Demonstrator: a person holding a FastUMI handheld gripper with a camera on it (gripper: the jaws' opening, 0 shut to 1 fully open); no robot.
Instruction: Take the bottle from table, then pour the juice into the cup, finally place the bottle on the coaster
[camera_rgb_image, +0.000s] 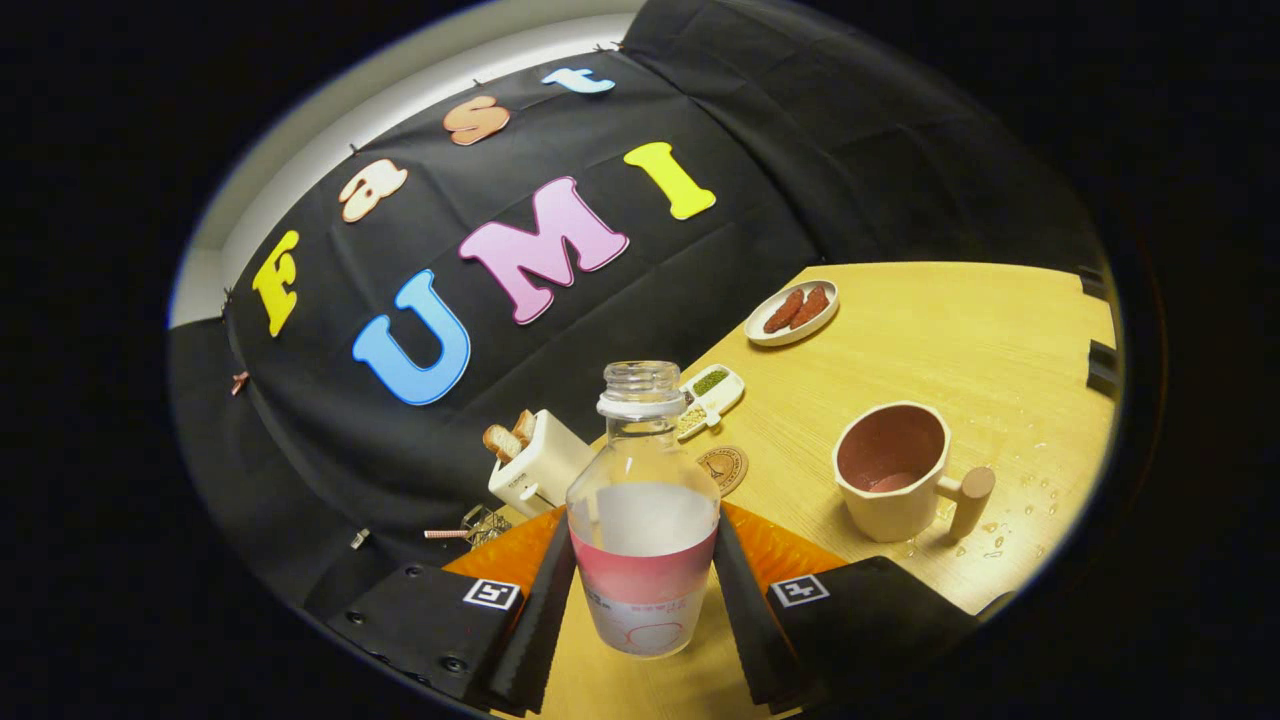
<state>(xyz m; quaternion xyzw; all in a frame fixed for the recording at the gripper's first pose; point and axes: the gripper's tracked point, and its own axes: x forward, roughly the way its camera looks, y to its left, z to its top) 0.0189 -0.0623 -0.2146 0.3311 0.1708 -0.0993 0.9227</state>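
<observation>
A clear plastic bottle with a pink label and no cap stands between my fingers, white liquid filling its lower half. My gripper is shut on the bottle, a finger pressing on each side of its body. The whole view is tilted, and the bottle seems lifted off the wooden table. A cream cup with a brown inside and a wooden handle sits beyond my right finger; a little liquid lies at its bottom. A small round coaster lies just behind the bottle, left of the cup.
A white toaster holding bread slices stands behind the bottle to the left. A divided condiment dish and a plate with sausages lie farther back. Water drops speckle the table right of the cup.
</observation>
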